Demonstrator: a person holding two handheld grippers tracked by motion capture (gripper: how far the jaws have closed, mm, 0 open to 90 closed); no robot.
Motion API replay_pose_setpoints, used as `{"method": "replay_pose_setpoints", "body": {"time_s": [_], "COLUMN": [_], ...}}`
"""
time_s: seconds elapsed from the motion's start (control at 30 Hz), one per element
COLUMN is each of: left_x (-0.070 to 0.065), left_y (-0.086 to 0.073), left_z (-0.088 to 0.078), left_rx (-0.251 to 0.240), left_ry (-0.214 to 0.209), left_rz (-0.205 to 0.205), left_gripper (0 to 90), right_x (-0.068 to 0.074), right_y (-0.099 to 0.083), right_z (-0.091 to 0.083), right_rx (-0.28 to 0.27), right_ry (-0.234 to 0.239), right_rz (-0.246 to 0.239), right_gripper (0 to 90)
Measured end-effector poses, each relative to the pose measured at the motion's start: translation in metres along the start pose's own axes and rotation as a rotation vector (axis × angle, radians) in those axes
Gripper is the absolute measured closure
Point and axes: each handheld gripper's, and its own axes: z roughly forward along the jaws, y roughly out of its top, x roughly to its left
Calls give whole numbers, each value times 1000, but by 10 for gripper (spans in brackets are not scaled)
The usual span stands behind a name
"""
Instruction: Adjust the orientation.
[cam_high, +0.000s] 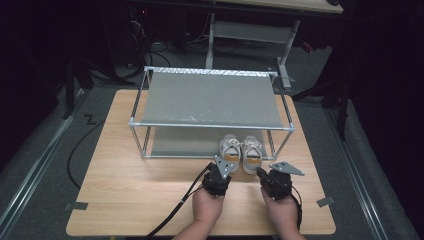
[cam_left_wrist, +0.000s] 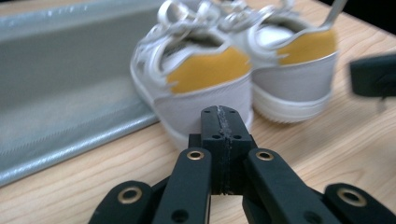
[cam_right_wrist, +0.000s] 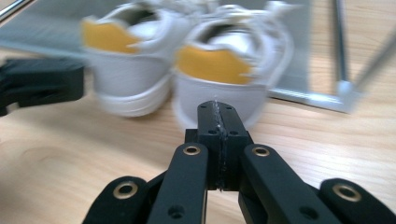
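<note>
Item: pair of white sneakers (cam_high: 240, 151), yellow heel tabs, toes under the shoe rack (cam_high: 210, 97). Your left gripper (cam_left_wrist: 219, 116) and right gripper (cam_right_wrist: 217, 112): jaws pressed together, empty, behind each heel. Open wide before approaching the heels

shoes (cam_right_wrist: 187, 60): motion-blurred | shoe toes (cam_high: 240, 142): hidden under rack shelf (cam_high: 210, 97)

I see my left gripper (cam_left_wrist: 219, 122) and right gripper (cam_right_wrist: 218, 116) in matte black plastic, with brass-ringed pivot holes on the linkage arms. Each carries a grey three-cornered plate and trails a black cable
</note>
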Motion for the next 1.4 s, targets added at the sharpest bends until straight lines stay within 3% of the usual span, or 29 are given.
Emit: {"method": "replay_pose_setpoints", "body": {"time_s": [0.07, 0.3, 0.4, 0.53, 0.6, 0.8, 1.0, 1.23, 1.4], "left_x": [2, 3, 1, 1, 3, 4, 6, 10, 13], "left_y": [4, 8, 7, 8, 8, 11, 17, 27, 32], "left_z": [5, 14, 10, 11, 15, 23, 34, 67, 81], "left_rx": [-1, 11, -4, -6, 12, 2, 5, -7, -7], "left_ry": [1, 16, 12, 6, 6, 11, 23, 78, 79], "left_rz": [-20, -16, 0, -17, -30, -15, -10, 0, -25], "left_gripper": [897, 897, 898, 897, 897, 898, 898, 899, 899], "right_x": [-6, -11, -1, 10, 14, 15, 15, 6, -3], "right_y": [0, 6, 1, -1, 2, 9, 15, 29, 34], "right_z": [7, 17, 7, 0, 10, 24, 32, 59, 75], "right_rx": [15, 9, 6, 2, 18, 6, 13, 2, -11], "right_ry": [-15, -46, -29, 1, -12, -9, -31, -64, -71], "right_rz": [21, 65, 13, -24, -31, -12, -34, -16, 22], "right_gripper": [900, 900, 900, 900, 900, 900, 900, 900, 900]}}
